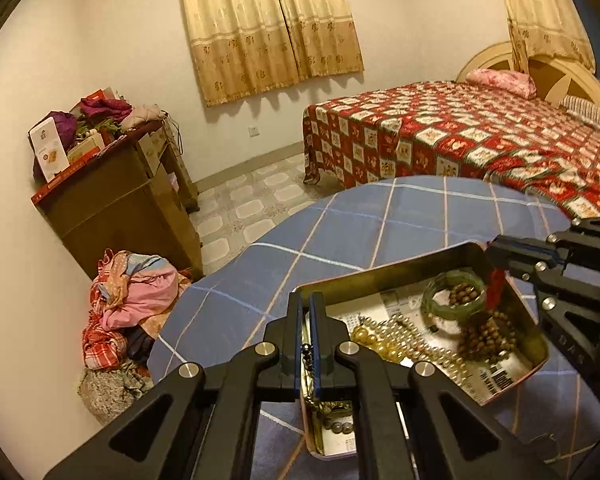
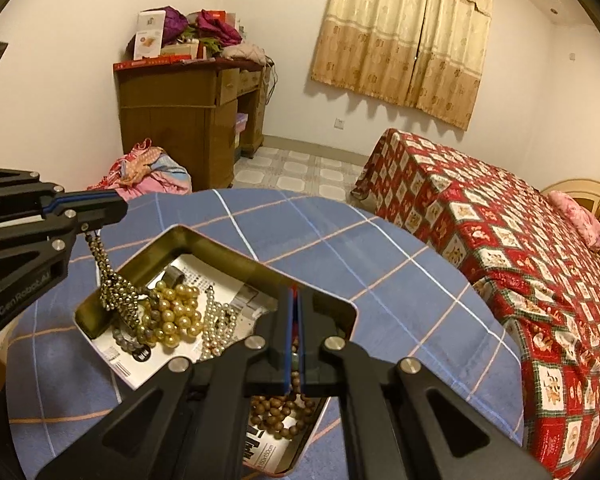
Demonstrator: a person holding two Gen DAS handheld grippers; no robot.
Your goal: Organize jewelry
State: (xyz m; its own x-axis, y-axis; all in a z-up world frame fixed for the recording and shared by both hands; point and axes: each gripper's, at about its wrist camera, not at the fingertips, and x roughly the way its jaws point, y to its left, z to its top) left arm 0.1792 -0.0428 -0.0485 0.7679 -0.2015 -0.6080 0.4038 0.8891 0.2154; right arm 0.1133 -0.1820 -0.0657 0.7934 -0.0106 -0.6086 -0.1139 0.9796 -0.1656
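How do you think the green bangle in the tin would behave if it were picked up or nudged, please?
The green bangle looks like a rigid, glossy ring, so probably stiff and slippery. It seems stone-like or glassy, perhaps breakable. Brown beads lie against it inside the tin, so they might shift with it.

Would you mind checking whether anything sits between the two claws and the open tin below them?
Nothing visible does. The left claw holds a bead strand and the right claw a red tassel, both dangling freely into the tin.

I see both grippers crowding the tin [image 1: 538,334], left gripper [image 1: 309,300] at its near-left corner, right gripper [image 1: 496,256] over its far end. Beads fill the tin's floor; the blue checked cloth [image 1: 340,224] beyond the tin lies bare.
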